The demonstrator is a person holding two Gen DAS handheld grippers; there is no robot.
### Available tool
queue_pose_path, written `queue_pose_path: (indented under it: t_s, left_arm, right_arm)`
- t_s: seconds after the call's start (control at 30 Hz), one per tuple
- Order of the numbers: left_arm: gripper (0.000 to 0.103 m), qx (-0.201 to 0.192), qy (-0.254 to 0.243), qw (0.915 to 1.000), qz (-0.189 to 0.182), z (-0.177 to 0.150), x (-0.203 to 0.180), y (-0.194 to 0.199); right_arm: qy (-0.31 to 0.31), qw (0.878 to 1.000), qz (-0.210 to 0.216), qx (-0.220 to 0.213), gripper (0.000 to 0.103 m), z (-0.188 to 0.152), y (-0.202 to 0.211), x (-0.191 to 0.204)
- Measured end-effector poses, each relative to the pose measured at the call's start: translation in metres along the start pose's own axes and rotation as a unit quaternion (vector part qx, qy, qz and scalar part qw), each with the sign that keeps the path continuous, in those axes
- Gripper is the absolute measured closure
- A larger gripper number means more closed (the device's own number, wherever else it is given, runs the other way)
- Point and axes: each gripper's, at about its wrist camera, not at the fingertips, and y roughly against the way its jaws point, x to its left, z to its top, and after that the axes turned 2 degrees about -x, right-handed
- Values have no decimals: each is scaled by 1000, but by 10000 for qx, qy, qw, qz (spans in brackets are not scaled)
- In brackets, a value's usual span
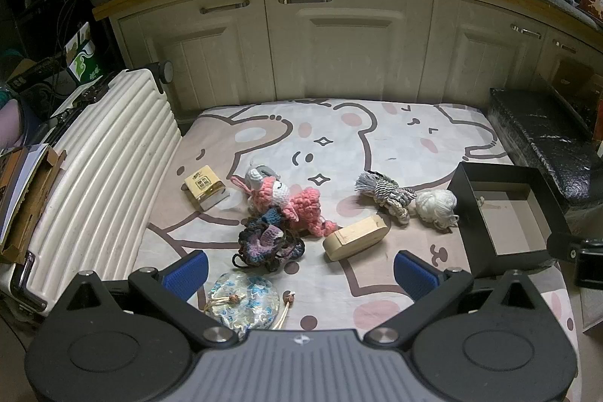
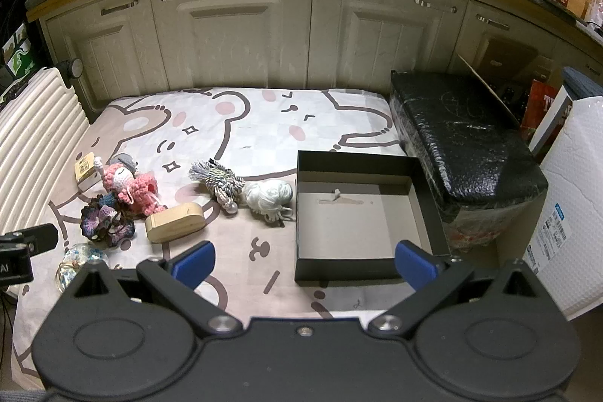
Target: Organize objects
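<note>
Nothing yet sorted: black box (image 2: pixel 367 210) empty at the mat's right, white yarn ball (image 2: pixel 268 195), wooden case (image 2: pixel 175 222) and pink crochet toy (image 2: pixel 130 189) strewn leftward, left gripper (image 1: pixel 301 274) and right gripper (image 2: pixel 305 262) gaping, unladen.

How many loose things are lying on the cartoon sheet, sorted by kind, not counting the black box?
Yarn and crochet pieces: 4 (pink doll, dark crochet bundle, grey tassel bundle, white yarn ball)
Small boxes: 2 (yellow box, wooden case)
Pouches: 1 (floral pouch)
Total: 7
</note>
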Motion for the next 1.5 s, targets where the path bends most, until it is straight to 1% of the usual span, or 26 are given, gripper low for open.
queue_pose_path:
  t_s: [1.5]
  left_arm:
    - [0, 6, -3, 10000, -99, 1, 2, 0]
  right_arm:
    - [14, 10000, 20, 13, 0, 3, -1, -3]
